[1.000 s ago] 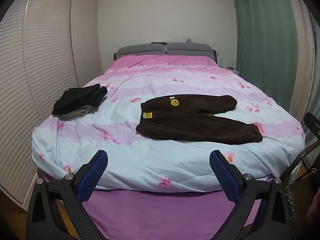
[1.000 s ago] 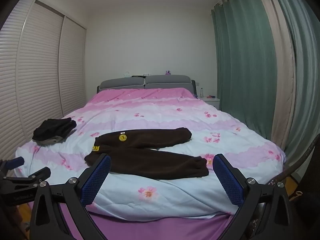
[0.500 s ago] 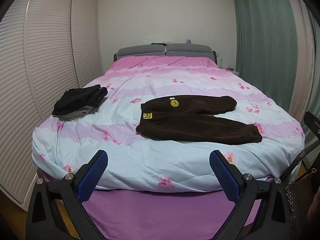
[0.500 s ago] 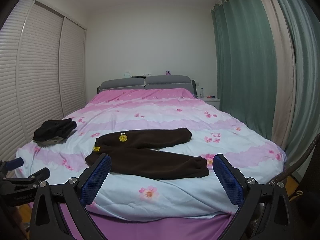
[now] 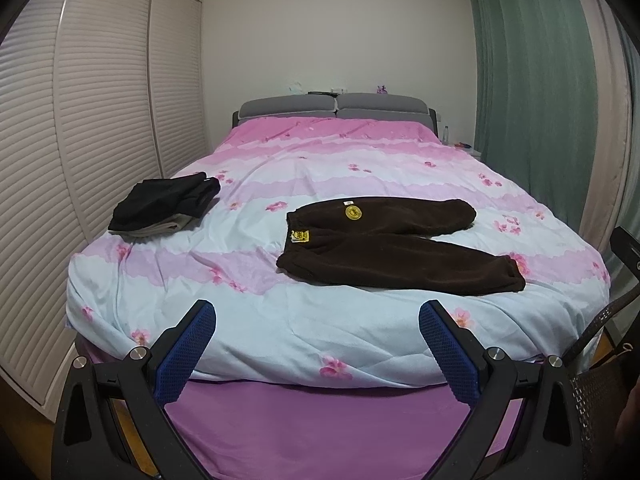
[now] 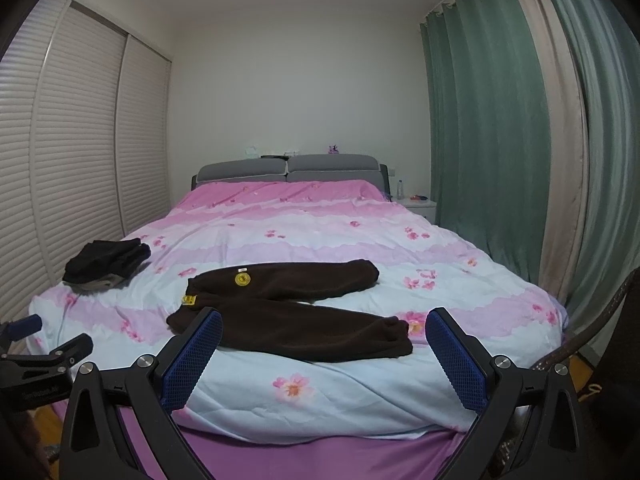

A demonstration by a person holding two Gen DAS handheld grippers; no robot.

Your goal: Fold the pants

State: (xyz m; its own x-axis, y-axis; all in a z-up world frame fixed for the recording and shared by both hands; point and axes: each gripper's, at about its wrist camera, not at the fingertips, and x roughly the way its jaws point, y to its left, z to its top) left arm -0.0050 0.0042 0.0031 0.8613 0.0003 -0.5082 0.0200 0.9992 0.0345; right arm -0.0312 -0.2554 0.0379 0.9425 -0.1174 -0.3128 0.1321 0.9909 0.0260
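Left fingers: I see my left gripper (image 5: pixel 318 354) spread wide at the bottom of its frame, blue pads (image 5: pixel 185 354) bare, nothing between them.
Right fingers: my right gripper (image 6: pixel 324 360) is just as wide at the bottom of its view, pads (image 6: pixel 454 360) holding nothing.
Change: almost none over the last second; both views sit nearly as they did, only a slight drift of the camera. I have not started the reach.
Pants: the brown pants (image 5: pixel 394 250) lie flat at centre frame on the pink and blue duvet (image 5: pixel 248 312), waistband toward frame left, two legs fanned toward the right, the nearer leg ending in a cuff (image 5: pixel 514 278).
Gap: both grippers are short of the bed edge, well apart from the cloth.
Other cloth: a dark folded pile (image 5: pixel 166 204) sits at middle left, clear of the pants.
Meaning: I judge folding is entirely ahead; next comes closing in on the far leg to lay it over the near one.
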